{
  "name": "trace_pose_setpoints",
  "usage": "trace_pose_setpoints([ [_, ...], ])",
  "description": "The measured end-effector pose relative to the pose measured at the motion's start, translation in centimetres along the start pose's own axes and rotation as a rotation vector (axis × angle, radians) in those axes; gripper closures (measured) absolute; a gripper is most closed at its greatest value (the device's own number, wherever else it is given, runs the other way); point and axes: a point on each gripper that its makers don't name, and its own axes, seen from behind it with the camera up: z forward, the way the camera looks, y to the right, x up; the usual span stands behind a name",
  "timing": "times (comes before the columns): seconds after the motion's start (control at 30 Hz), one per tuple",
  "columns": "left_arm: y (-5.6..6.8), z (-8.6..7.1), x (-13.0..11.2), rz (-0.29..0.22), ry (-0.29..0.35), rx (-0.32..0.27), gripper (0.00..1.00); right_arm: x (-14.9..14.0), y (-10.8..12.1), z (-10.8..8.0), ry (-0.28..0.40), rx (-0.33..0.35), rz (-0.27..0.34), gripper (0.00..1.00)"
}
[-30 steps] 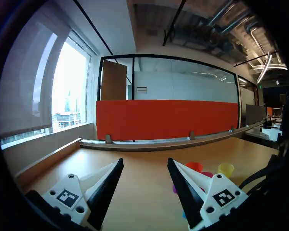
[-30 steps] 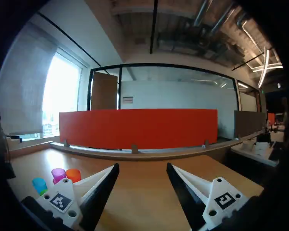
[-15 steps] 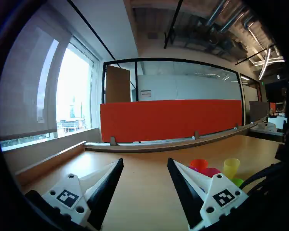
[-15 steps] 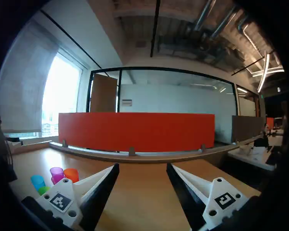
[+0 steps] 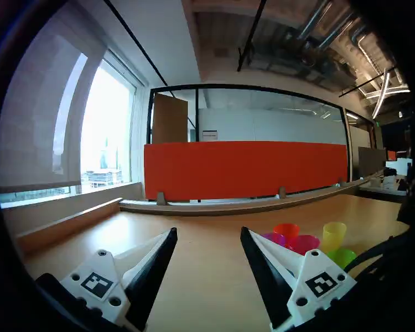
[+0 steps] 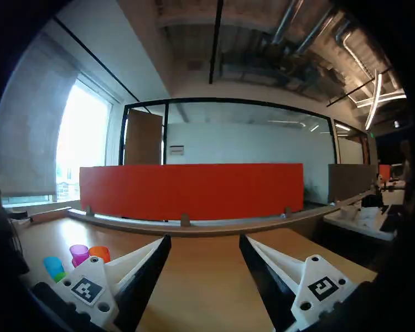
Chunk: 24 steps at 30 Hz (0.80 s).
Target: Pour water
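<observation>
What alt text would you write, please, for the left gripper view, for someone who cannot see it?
The left gripper, fingers open and holding nothing, hovers above a wooden desk; coloured cups cluster at lower right, partly behind one finger. An orange partition and a window stand beyond.

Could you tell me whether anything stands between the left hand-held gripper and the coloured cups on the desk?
Nothing visible does. The left hand-held gripper is open over bare wooden desk, and the coloured cups stand ahead to its right, partly hidden by its own finger.
</observation>
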Motion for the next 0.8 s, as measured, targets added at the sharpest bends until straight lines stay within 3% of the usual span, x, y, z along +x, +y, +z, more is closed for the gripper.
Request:
trace_pose_setpoints([
  [0.27, -0.5, 0.4, -2.2, -0.001, -0.011, 0.004, 0.16, -0.1, -0.3, -0.2, -0.007, -0.006, -0.009, 0.05],
  [0.8, -0.6, 0.7, -3.3, -0.014, -0.011, 0.007, 0.16, -0.1, -0.5, -0.2, -0.015, -0.009, -0.008, 0.05],
])
